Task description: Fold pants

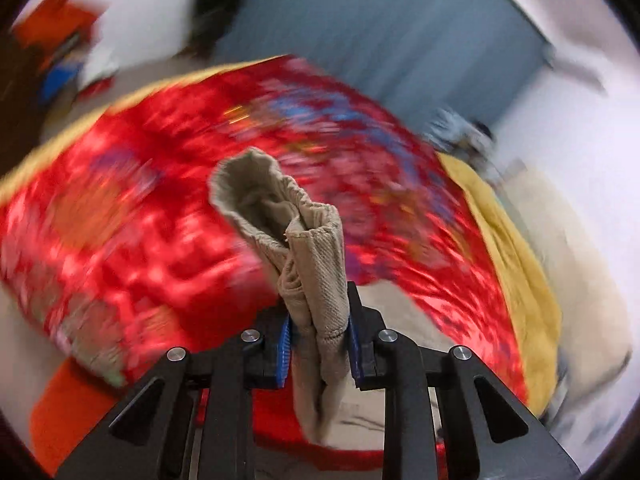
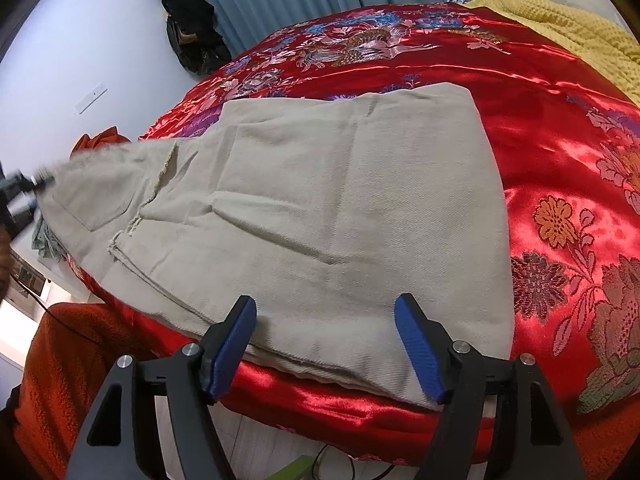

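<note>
Left wrist view: left hand-held gripper (image 1: 319,334) is clamped on a bunched fold of the beige pants (image 1: 308,256). Blue pads (image 1: 283,350) press the cloth from both sides. Fabric stands up past the fingertips, with an open hem or cuff at the top, and more hangs down below the jaws. Background is motion-blurred: red satin bedspread (image 1: 132,184), yellow blanket (image 1: 516,240) at the right edge.

Right wrist view: right hand-held gripper (image 2: 325,354) has its jaws wide apart, nothing pinched. It sits at the near edge of the pants (image 2: 320,208), which lie mostly flat on the red bedspread (image 2: 560,128), part folded. Fingertips straddle the near hem; can't tell if they touch the cloth. The pants' left end is pulled toward the left hand-held gripper (image 2: 38,182), blurred at the frame's left edge.
</note>
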Demonstrator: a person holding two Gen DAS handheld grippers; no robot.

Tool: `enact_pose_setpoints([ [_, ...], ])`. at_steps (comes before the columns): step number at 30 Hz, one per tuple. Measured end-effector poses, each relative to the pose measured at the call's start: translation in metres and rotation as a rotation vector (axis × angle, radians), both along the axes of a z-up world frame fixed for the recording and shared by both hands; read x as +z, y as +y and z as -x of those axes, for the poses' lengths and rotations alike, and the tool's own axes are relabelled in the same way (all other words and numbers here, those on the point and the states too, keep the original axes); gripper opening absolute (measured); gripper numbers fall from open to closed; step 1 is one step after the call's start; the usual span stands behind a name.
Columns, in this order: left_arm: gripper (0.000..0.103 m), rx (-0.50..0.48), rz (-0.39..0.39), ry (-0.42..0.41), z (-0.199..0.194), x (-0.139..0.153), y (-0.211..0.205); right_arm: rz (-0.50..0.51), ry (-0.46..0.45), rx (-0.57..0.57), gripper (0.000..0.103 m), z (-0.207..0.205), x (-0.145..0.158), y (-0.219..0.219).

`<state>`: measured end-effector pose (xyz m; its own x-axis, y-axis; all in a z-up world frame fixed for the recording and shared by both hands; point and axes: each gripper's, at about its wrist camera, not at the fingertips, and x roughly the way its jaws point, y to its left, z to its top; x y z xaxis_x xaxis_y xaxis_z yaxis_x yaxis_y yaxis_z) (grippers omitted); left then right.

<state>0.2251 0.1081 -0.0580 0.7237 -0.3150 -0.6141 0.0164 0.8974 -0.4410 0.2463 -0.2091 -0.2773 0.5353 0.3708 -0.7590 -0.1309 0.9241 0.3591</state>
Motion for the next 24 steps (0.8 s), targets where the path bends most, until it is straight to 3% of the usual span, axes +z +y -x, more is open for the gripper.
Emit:
enact_pose_setpoints([
  [3,0.022,-0.16,-0.073,-0.065,0.003,0.023,-0.077,-0.069,0.011,-0.025,0.071,0.001,0.01,-0.009],
  [6,0.022,-0.324,-0.139,-0.09,0.005,0.018,-0.158,-0.2,-0.048,-0.101,0.071,0.011,0.029,-0.035],
  [8,0.023,-0.422,-0.184,-0.068,0.005,-0.005,-0.211,-0.203,-0.095,-0.158,0.071,0.019,0.038,-0.051],
  [10,0.03,-0.492,-0.23,-0.012,0.001,-0.05,-0.263,-0.193,-0.13,-0.215,0.071,0.026,0.043,-0.068],
  [13,0.037,-0.575,-0.284,0.098,-0.006,-0.11,-0.306,-0.195,-0.134,-0.299,0.071,0.034,0.039,-0.093],
  [15,0.038,-0.565,-0.322,0.184,-0.003,-0.131,-0.315,-0.208,-0.124,-0.351,0.071,0.037,0.034,-0.108],
  [19,0.059,-0.561,-0.193,0.13,0.018,-0.1,-0.28,-0.24,-0.152,-0.42,0.071,0.045,0.036,-0.128],
  [22,0.064,-0.482,-0.187,0.054,0.026,-0.077,-0.238,-0.238,-0.166,-0.376,0.071,0.038,0.041,-0.125],
  [24,0.064,-0.39,-0.236,0.021,0.025,-0.073,-0.205,-0.23,-0.186,-0.267,0.071,0.032,0.046,-0.104],
])
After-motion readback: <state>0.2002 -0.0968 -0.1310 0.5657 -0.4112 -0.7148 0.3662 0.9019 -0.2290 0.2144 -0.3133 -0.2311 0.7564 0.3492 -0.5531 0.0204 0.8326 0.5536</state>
